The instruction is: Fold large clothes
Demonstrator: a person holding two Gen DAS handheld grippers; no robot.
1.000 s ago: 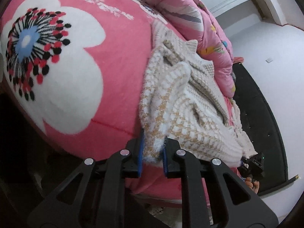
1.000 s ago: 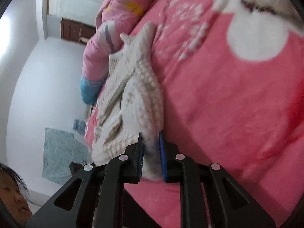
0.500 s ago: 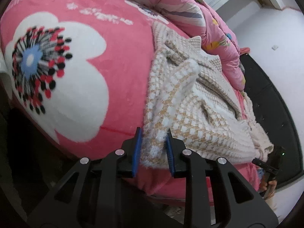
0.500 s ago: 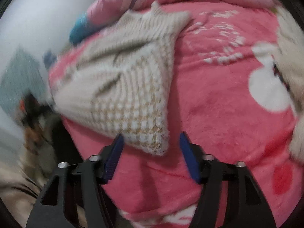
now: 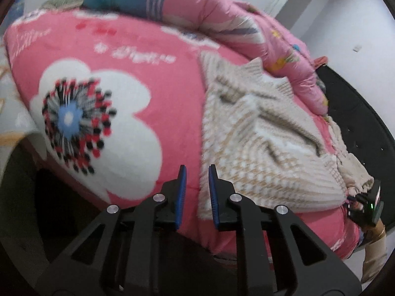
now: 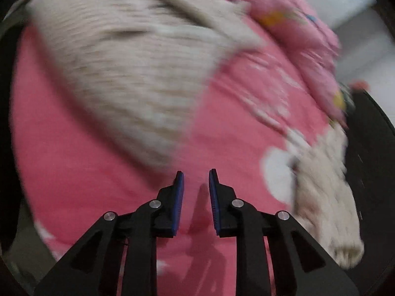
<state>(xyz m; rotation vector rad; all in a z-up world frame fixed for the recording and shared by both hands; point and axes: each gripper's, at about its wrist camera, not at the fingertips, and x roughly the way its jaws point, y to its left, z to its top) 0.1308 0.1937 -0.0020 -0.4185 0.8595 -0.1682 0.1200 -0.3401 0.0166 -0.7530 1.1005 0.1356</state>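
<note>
A cream and tan knitted sweater (image 5: 251, 143) lies folded on the pink flowered blanket (image 5: 138, 56) of the bed. My left gripper (image 5: 196, 185) hovers over the sweater's near left corner. Its jaws are closing to a narrow gap, and only the sweater's edge shows behind the gap, with no pad pressing on it. In the blurred right wrist view the sweater (image 6: 118, 56) fills the upper left. My right gripper (image 6: 195, 187) hangs over bare blanket (image 6: 74, 172) just beyond the sweater's corner. Its jaws are closing with nothing between them.
A rolled pink quilt (image 5: 249, 29) with a teal end lies along the bed's far side. A second fluffy cream garment (image 6: 325, 185) sits at the bed's right edge. Past the bed is a dark floor mat (image 5: 365, 128). A person's sleeve (image 5: 372, 246) shows at the lower right.
Both grippers have let go of the sweater's near edge. The left one drew back and up. The right one swung and rolled away to the sweater's right, and the sweater now lies flat.
</note>
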